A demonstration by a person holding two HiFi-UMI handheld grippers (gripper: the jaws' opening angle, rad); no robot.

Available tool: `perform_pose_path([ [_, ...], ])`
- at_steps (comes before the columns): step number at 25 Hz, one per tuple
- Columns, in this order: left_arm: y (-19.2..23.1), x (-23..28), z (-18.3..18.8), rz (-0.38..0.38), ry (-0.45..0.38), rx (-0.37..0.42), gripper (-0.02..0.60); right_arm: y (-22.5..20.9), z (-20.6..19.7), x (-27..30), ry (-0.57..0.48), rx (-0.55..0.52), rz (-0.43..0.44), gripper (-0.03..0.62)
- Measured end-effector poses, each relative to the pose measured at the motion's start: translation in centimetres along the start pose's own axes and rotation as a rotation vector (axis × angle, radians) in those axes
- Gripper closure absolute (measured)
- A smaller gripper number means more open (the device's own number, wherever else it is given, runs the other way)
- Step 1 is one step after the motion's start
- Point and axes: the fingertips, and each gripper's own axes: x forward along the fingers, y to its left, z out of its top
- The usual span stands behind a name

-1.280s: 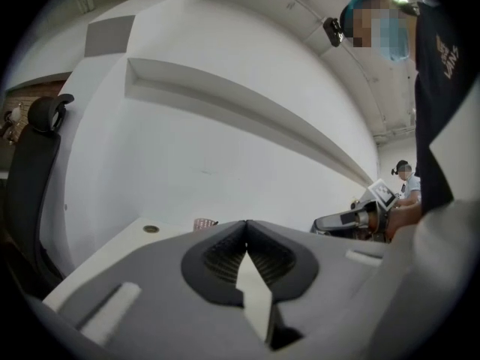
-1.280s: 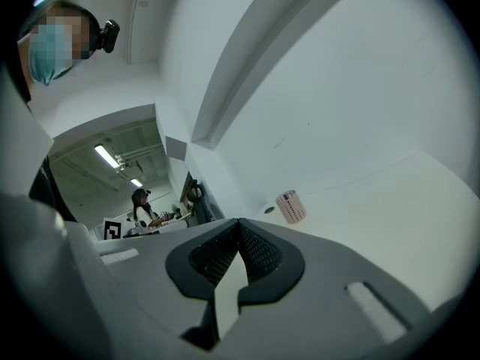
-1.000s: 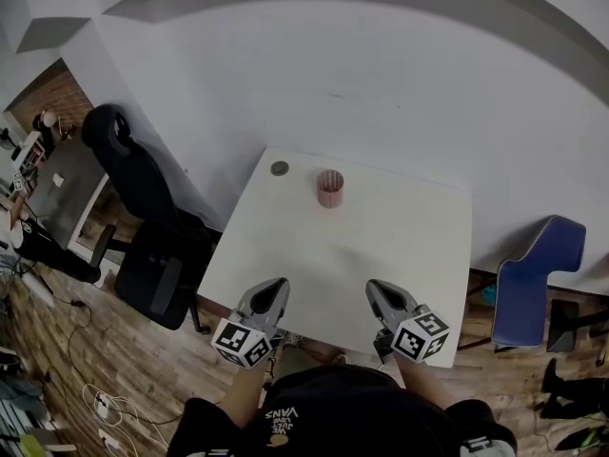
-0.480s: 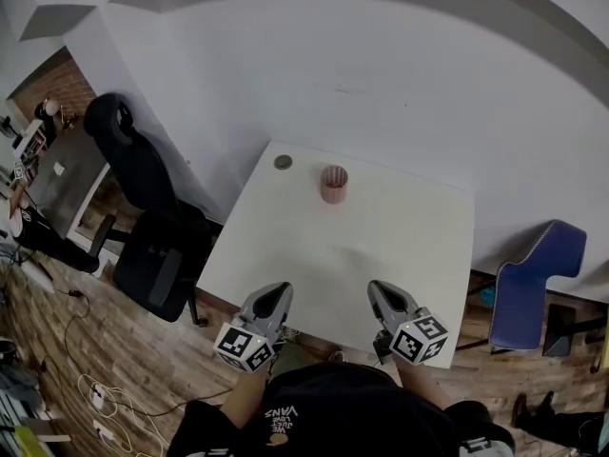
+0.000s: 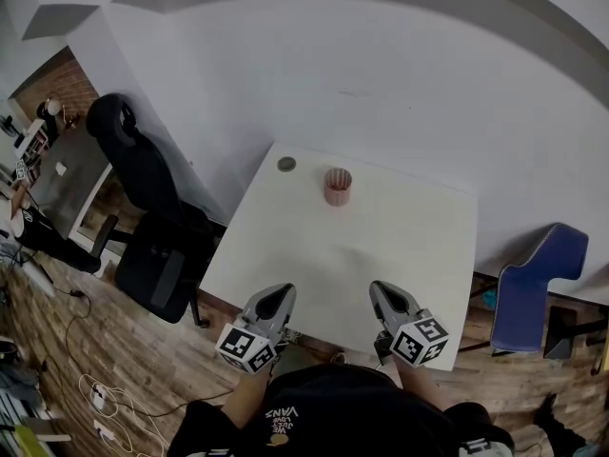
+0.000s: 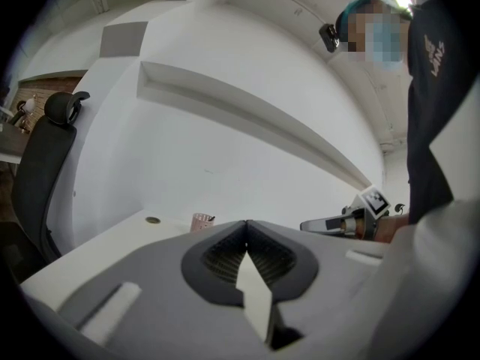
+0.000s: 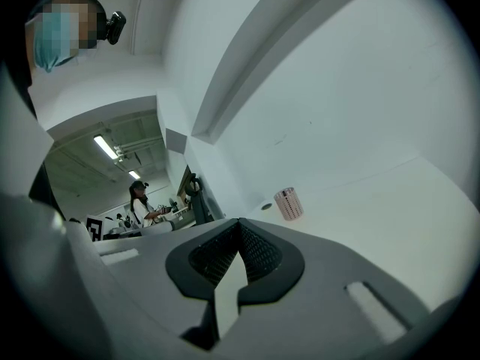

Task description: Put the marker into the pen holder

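The left gripper (image 5: 281, 292) and right gripper (image 5: 380, 288) hang clenched on nothing, well short of the pen holder (image 5: 337, 186) across the table (image 5: 409, 246), likely because the marker (image 6: 211, 217), seemingly that dark tip at its rim, already stands inside.

Table (image 5: 400, 246) looks smooth matt, pen holder (image 5: 337, 187) meshed, floor (image 5: 86, 350) wooden.

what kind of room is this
Likely an office or lab workspace: a black swivel office chair, a plain white square table, and loose cables on the wooden floor.
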Motion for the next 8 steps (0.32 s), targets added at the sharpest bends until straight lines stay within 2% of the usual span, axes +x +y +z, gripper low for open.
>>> perform_pose_path([
  [8,0.37,0.24,-0.35,-0.006,0.000,-0.010,0.528,-0.47,-0.12,0.50,0.001,0.008,-0.016,0.594],
])
